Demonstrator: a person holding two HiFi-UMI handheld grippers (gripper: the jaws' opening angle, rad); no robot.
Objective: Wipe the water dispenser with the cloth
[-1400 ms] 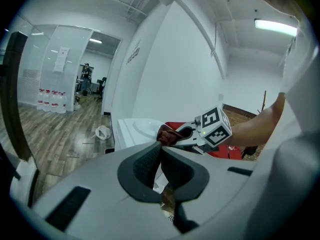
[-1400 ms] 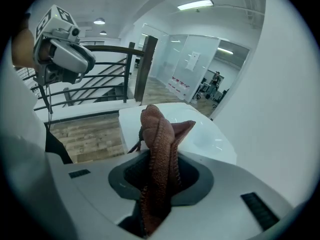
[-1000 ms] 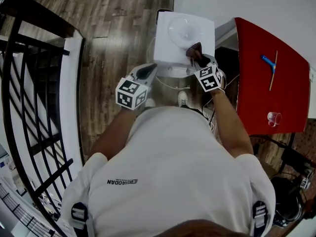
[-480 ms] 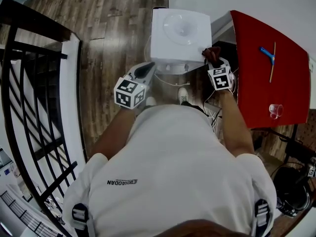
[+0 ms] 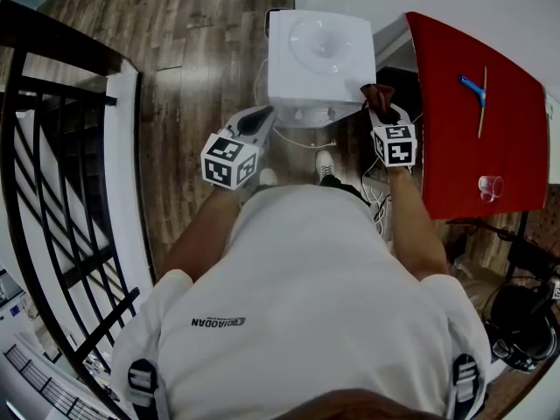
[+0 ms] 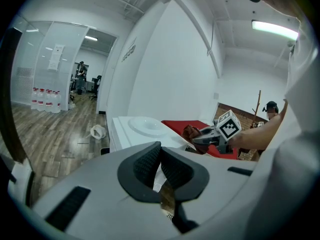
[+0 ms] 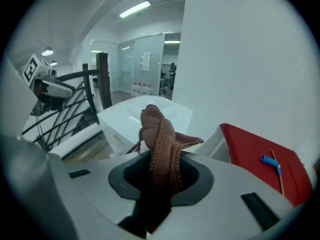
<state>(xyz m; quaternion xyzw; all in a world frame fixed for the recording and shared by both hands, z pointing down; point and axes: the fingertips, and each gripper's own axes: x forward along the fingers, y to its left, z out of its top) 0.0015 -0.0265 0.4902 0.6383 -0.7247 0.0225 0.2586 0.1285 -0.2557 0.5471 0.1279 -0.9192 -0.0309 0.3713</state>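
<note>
The water dispenser (image 5: 319, 55) is plain white on its top and sides. The cloth (image 7: 155, 124) is reddish brown with a fine ribbed weave. The left gripper (image 6: 160, 150) and the right gripper (image 7: 160, 160) both have pale grey bodies and black, textured jaw pads. Each carries a cube patterned with black-and-white square markers. The counter (image 5: 464, 138) is bright red, and a blue tool (image 5: 473, 89) and a thin tan stick (image 5: 484, 116) stand out against it. The floor (image 5: 192, 68) is streaky grey-brown wood plank. The railing (image 5: 61, 33) is black. The person's shirt (image 5: 297, 304) is white with small dark lettering.
</note>
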